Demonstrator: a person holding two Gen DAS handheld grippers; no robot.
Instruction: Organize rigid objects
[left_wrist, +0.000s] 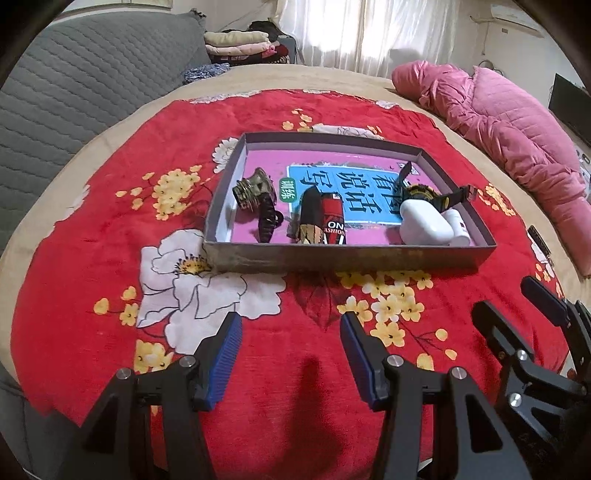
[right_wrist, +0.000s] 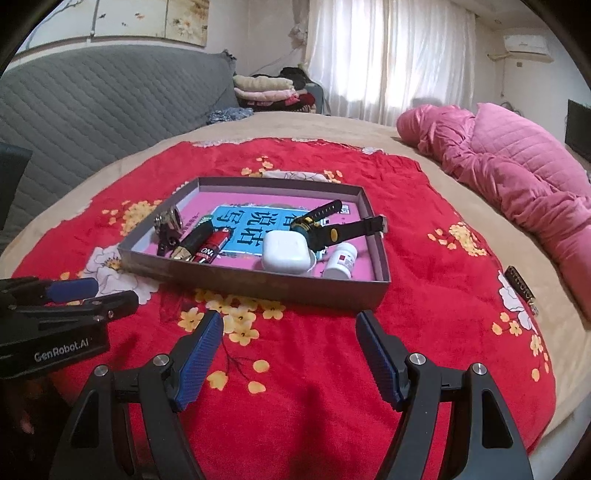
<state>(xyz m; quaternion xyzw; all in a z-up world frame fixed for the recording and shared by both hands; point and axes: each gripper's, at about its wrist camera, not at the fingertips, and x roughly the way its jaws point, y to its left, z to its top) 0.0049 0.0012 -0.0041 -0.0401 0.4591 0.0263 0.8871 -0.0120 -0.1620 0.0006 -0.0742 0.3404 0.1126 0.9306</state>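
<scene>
We see the left gripper (left_wrist: 291, 354) held low over the red floral cloth (left_wrist: 110, 229), its blue-padded fingers (left_wrist: 225, 362) spread wide with nothing between them, and the right gripper (right_wrist: 290, 354) just beside it is likewise spread wide and holding nothing (each one shows at the edge of the other's wrist view). Just ahead of both fingertips lies a shallow grey box (right_wrist: 258, 286), resting on the cloth, which in turn covers part of a bed (right_wrist: 369, 140). Inside the box, on its pink and blue printed bottom, we find the rigid objects gathered: a metallic ring-like piece (left_wrist: 251, 190) near the left wall, a dark hair clip (left_wrist: 266, 221) touching it on the near side, a black and red cylinder (left_wrist: 325, 221) lying near the middle, a white earbud case (right_wrist: 286, 251) to its right, a small white pill bottle (right_wrist: 341, 262) lying on its side next to the case, and a black and yellow watch (right_wrist: 325, 230) behind the case with one strap tilted up over the right wall. Farther out, a pink quilt (right_wrist: 517, 173) is heaped along the right side of the bed, a grey quilted headboard (right_wrist: 92, 99) stands to the left, folded clothes (right_wrist: 266, 90) sit stacked beyond it, and white curtains (right_wrist: 388, 55) hang at the back.
</scene>
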